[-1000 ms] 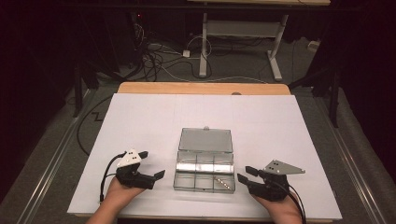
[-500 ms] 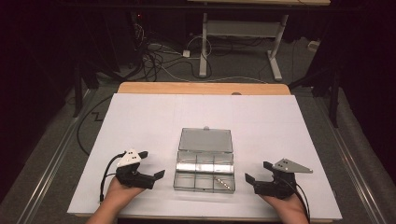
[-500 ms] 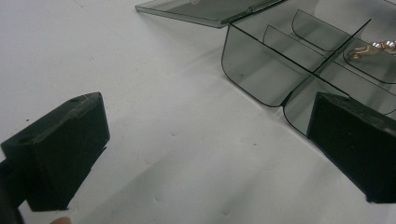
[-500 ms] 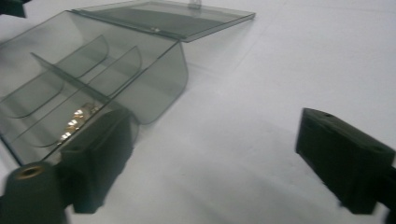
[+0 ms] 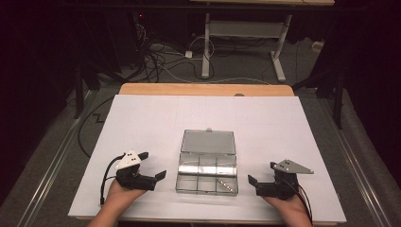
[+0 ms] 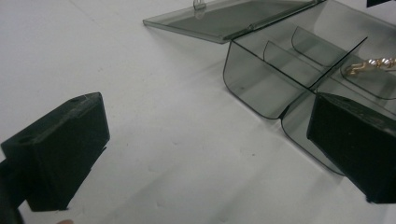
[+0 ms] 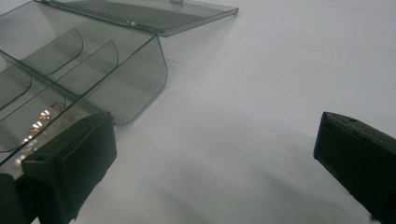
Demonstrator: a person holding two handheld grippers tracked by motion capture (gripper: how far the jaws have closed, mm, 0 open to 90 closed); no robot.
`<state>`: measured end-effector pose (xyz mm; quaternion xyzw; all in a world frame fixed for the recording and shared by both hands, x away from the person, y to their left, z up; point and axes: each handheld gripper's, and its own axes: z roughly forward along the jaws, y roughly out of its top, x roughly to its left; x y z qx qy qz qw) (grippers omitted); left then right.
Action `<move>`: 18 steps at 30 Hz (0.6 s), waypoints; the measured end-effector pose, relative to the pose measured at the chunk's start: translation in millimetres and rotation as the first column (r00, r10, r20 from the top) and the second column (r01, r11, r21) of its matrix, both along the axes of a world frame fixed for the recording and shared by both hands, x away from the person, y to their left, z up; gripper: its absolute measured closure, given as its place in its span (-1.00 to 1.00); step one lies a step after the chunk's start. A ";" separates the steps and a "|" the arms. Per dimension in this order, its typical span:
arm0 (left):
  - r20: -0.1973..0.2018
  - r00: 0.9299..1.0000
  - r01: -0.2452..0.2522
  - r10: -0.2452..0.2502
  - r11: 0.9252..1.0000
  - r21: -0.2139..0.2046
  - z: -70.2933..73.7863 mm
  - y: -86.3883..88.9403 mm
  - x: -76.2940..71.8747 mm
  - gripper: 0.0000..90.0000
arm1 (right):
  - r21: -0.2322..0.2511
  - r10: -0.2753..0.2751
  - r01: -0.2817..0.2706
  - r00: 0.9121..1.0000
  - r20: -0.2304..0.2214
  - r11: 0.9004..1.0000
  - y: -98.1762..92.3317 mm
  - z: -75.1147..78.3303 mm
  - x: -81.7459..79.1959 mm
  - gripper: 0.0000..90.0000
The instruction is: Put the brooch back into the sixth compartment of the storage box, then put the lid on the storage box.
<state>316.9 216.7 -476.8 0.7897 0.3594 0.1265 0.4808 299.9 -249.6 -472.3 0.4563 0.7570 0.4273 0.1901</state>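
Observation:
A clear grey compartment box [image 5: 206, 191] lies open on the white sheet, its lid [image 5: 208, 142] flat behind it. A small gold chain [image 5: 226, 185] rests in the near right compartment, and this chain [image 6: 371, 65] [image 7: 42, 119] is in both gripper views. My left gripper [image 5: 153, 164] sits left of the box, open, with bare sheet between its jaws [image 6: 205, 121]. My right gripper [image 5: 261, 173] sits right of the box; its jaws have just been opening and stand wide apart with nothing between them [image 7: 215, 126]. Neither gripper touches the box.
The white sheet [image 5: 142, 118] covers a wooden table whose far edge [image 5: 203, 89] shows. Beyond it, cables [image 5: 156, 61] lie on the floor beside a white desk frame [image 5: 241, 28]. Metal rails run along both sides of the table.
The right gripper has drawn slightly to the right, away from the box, and its jaws have spread wide. The left gripper and the box have not moved.

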 end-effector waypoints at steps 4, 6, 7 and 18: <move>0.017 1.000 -0.006 0.006 1.000 -0.008 0.7 -1.7 2.6 -1.00 | 0.007 -0.003 0.003 1.000 -0.003 1.000 1.8 -0.7 5.9 -0.99; 0.017 1.000 -0.012 0.012 1.000 0.018 1.1 -4.1 4.5 -1.00 | -0.001 -0.013 0.013 1.000 0.004 1.000 3.3 -0.8 8.1 -0.99; 0.010 1.000 -0.010 0.010 0.999 0.032 1.4 -5.6 5.2 -1.00 | 0.001 -0.017 0.017 1.000 0.007 1.000 4.1 -0.7 8.3 -0.99; -0.041 0.999 0.027 -0.027 1.000 -0.008 6.4 -17.1 17.5 -1.00 | 0.026 -0.019 0.019 1.000 0.014 0.999 10.5 6.4 14.1 -0.99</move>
